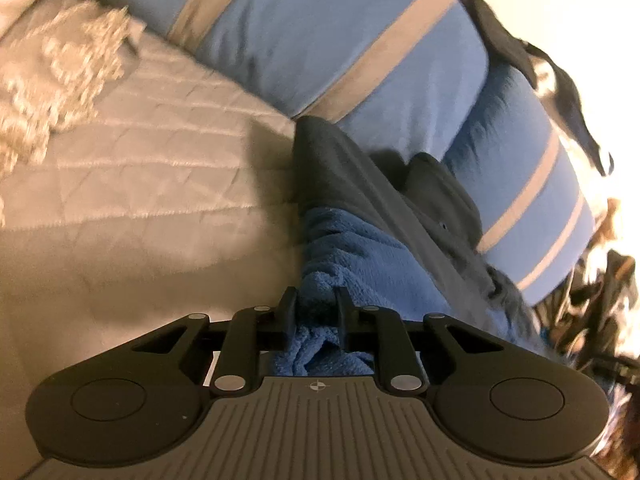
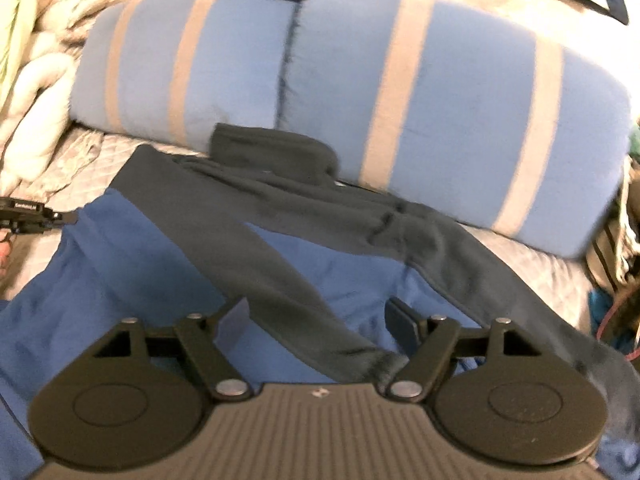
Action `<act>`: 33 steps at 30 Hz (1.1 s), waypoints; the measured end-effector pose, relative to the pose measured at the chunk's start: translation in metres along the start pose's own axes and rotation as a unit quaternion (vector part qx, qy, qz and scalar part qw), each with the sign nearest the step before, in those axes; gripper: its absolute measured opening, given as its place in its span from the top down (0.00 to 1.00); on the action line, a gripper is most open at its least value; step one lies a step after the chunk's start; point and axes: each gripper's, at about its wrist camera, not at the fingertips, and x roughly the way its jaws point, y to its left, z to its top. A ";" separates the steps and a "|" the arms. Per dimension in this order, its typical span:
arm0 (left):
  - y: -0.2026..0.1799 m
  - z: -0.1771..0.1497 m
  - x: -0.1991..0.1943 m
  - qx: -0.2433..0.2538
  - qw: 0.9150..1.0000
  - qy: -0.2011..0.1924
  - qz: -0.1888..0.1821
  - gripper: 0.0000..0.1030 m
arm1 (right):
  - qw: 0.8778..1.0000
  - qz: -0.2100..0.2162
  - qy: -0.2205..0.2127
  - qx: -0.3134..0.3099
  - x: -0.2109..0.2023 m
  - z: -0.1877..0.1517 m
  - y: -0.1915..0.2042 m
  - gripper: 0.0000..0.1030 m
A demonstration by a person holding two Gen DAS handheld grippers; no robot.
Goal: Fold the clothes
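A blue fleece jacket (image 2: 120, 256) with dark grey sleeves and collar lies spread on the quilted bed. One dark sleeve (image 2: 280, 280) crosses its front diagonally. My left gripper (image 1: 316, 304) is shut on a bunched blue edge of the jacket (image 1: 352, 248); the dark collar part (image 1: 332, 168) stretches away from it. My right gripper (image 2: 320, 316) is open, its jaws wide apart above the jacket's front and the crossing sleeve, holding nothing. The left gripper's tip (image 2: 36, 216) shows at the left edge of the right wrist view.
Two blue pillows with grey stripes (image 2: 440, 100) lie across the head of the bed, behind the jacket. A beige quilted bedspread (image 1: 140, 160) extends to the left. A white knitted blanket (image 2: 36, 80) is heaped at far left. Dark clutter (image 1: 600, 300) sits beside the bed at right.
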 end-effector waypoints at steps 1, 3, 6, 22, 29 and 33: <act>0.000 0.000 0.001 0.010 1.000 -0.001 -0.001 0.81 | 1.000 0.002 0.001 -0.006 0.004 0.003 0.006 0.18; 0.001 -0.001 0.004 0.027 1.000 -0.003 -0.003 0.81 | 1.000 0.009 0.002 -0.016 0.010 0.007 0.016 0.18; 0.002 -0.007 0.004 0.062 0.998 -0.009 -0.001 0.78 | 0.999 0.020 0.000 -0.034 0.018 0.018 0.032 0.18; 0.029 -0.007 0.013 -0.011 0.998 -0.003 -0.058 0.70 | 0.994 0.076 0.012 -0.080 0.082 0.087 0.110 0.18; 0.016 -0.014 0.012 0.060 0.997 -0.020 -0.038 0.70 | 0.986 0.119 -0.005 -0.117 0.119 0.113 0.140 0.20; 0.020 -0.014 0.013 0.053 0.997 -0.025 -0.045 0.70 | 0.980 0.146 -0.006 -0.134 0.147 0.130 0.154 0.26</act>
